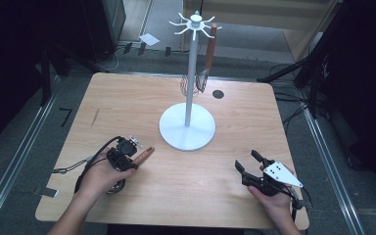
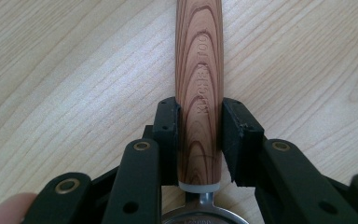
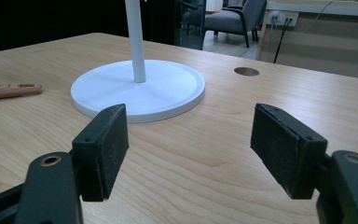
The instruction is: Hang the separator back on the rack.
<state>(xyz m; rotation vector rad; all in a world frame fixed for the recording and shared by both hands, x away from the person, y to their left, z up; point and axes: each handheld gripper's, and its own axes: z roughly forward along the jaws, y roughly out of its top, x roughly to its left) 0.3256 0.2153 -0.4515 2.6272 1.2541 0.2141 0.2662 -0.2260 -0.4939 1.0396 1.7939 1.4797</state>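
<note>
Left gripper (image 1: 127,159): lower left of the high view, low over the table; its jaws are closed on the wooden handle.
Wooden-handled utensil (image 2: 199,88): in the left gripper view the handle runs straight up the middle of the frame, both black pads pressed against its sides near the metal end; a steel part shows at the bottom edge. In the high view the handle's free end points toward the upper right, lying close to the table.
Right gripper (image 1: 248,164): lower right of the high view, held in the person's hand, jaws spread wide with nothing between them.
Right gripper view: the two pads stand far apart over bare wood.
White stand (image 1: 186,128): centre of the high view, round base on the table, thin pole rising to a ring of hooks.
Whisk (image 1: 206,63): hangs from a hook at the upper right of the stand.
Table (image 1: 240,117): light wood, with a small dark round hole right of the whisk.
</note>
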